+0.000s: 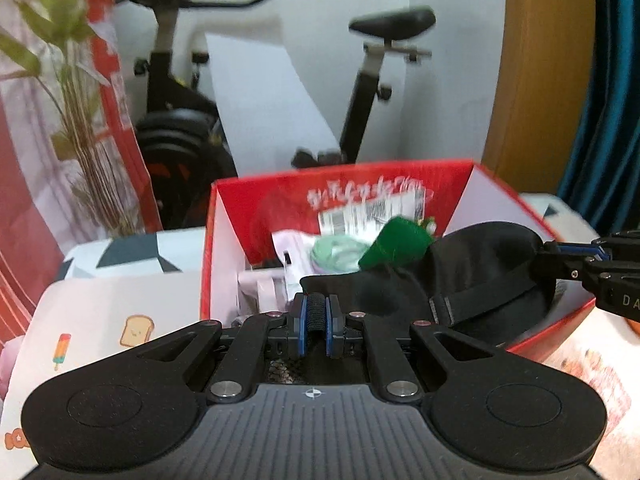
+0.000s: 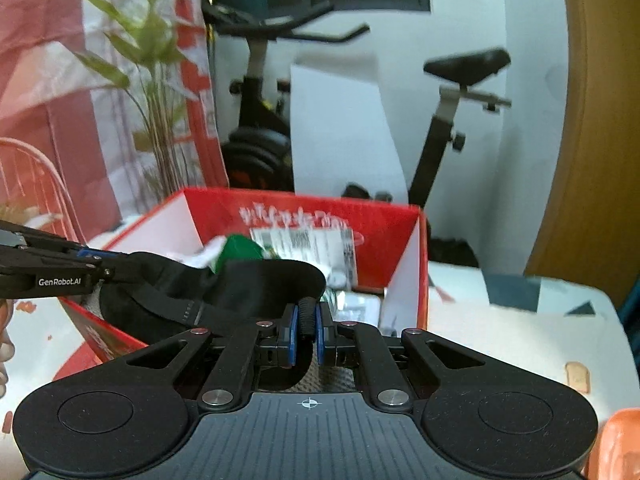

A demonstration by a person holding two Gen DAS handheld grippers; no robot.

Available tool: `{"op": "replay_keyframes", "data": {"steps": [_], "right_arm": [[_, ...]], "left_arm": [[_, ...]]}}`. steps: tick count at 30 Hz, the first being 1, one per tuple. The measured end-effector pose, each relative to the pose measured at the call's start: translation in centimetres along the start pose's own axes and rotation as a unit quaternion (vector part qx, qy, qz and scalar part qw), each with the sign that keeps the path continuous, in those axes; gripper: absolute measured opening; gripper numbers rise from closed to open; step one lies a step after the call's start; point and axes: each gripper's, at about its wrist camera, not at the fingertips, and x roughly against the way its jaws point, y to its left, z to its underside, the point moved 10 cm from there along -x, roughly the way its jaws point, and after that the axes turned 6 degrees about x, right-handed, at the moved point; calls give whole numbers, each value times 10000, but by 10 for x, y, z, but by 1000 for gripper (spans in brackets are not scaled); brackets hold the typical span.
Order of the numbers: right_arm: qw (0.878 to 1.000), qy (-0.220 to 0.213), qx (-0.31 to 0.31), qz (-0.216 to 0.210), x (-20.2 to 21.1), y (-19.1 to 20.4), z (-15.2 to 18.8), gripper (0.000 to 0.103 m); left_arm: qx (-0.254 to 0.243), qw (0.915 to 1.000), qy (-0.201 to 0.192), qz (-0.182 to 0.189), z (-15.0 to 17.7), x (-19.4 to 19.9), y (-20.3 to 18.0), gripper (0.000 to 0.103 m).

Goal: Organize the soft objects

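1. Black fabric, a soft cap with an adjustable strap (image 1: 460,264), is pinched at its rolled edge between the closed jaws of the left gripper (image 1: 317,316); ahead of them it sags over the open red cardboard box (image 1: 280,196), beside a green cloth item (image 1: 396,244).
2. Black cap edge sits clamped between the closed jaws of the right gripper (image 2: 307,320), the box straight ahead.

Both wrist views close above red box (image 1: 340,196) (shared)
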Motion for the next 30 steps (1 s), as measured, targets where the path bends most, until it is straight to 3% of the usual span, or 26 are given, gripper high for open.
{"op": "replay_keyframes", "data": {"steps": [14,19,22,26,28,30], "right_arm": [[9995,268,-31,183,-12,-4,9,10],[9991,215,-36,363,-4,-9,4,17],[9987,135,-48,480,6,-12,-1,20],[9980,-6,-75,620,24,-15,-11,31],[9977,-115,-108,662,36,-16,-17,49],[9972,-249,-130,691,51,-15,-26,63]], "left_arm": [[-128,9998,174,18,-5,-17,-2,10],[-87,9997,213,-79,-7,-13,3,15],[-49,9996,241,-116,-9,-7,4,29],[-75,9998,57,-199,-18,11,3,57],[-82,9996,-93,-244,-24,24,2,69],[-49,9993,-265,-270,-32,39,3,88]]}}
